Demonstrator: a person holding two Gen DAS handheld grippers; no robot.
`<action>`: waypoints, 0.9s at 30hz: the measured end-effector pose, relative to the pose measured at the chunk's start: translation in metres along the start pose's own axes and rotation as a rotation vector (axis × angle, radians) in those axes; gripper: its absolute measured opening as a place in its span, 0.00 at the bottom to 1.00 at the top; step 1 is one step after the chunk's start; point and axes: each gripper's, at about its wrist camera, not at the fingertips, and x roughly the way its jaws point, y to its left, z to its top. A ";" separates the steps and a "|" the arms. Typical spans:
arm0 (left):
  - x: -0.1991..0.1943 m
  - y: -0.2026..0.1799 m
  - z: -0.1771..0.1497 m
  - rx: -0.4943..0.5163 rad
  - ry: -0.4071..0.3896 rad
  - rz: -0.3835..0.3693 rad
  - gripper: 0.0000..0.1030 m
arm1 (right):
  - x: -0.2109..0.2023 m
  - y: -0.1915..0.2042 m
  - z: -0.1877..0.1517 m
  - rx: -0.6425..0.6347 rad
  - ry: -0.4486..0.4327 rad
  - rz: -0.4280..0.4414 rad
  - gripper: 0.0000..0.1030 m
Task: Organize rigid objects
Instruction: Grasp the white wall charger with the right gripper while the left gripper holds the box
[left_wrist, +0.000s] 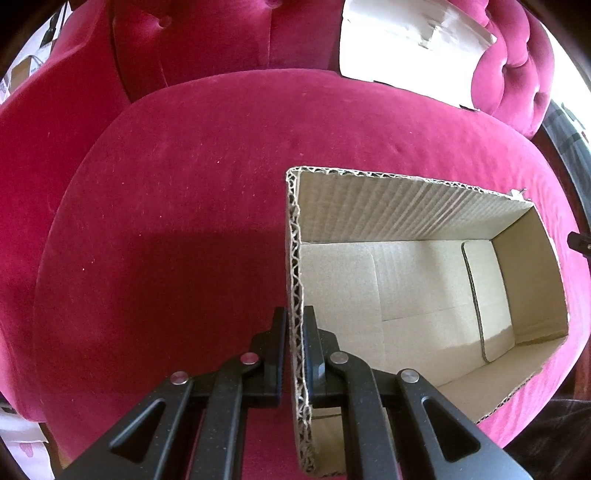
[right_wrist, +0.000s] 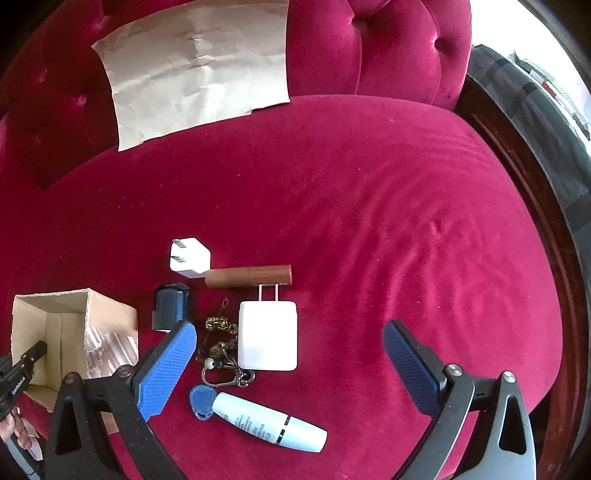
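Left gripper (left_wrist: 294, 332) jaws pinch the box (left_wrist: 406, 295) wall, steadying it; right gripper (right_wrist: 288, 354), jaws spread, should next close on the charger (right_wrist: 267, 336).

The cardboard box (right_wrist: 74, 332) sits on the sofa seat cushion (right_wrist: 369, 221), left of a cluster of small things. In that cluster the small charger (right_wrist: 189, 258) lies farthest back, touching the brown tube (right_wrist: 249, 276) to its right. Nearer (just before the tube) lies the large charger (right_wrist: 267, 339), with the keychain (right_wrist: 221, 347) between it and the dark stamp (right_wrist: 171, 306). Nearest lie the key fob (right_wrist: 201, 400) and white tube (right_wrist: 269, 422), touching. A paper sheet (right_wrist: 199, 70) leans on the backrest (right_wrist: 376, 48).
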 end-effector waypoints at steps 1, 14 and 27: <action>0.000 0.000 0.000 -0.001 0.000 0.001 0.08 | 0.003 0.001 0.001 -0.007 0.002 0.004 1.00; 0.002 -0.003 0.003 0.019 0.011 0.011 0.08 | 0.033 0.005 0.007 -0.029 0.065 0.019 0.80; 0.004 -0.005 0.000 0.016 0.003 0.006 0.08 | 0.055 -0.001 0.015 -0.025 0.135 0.022 0.45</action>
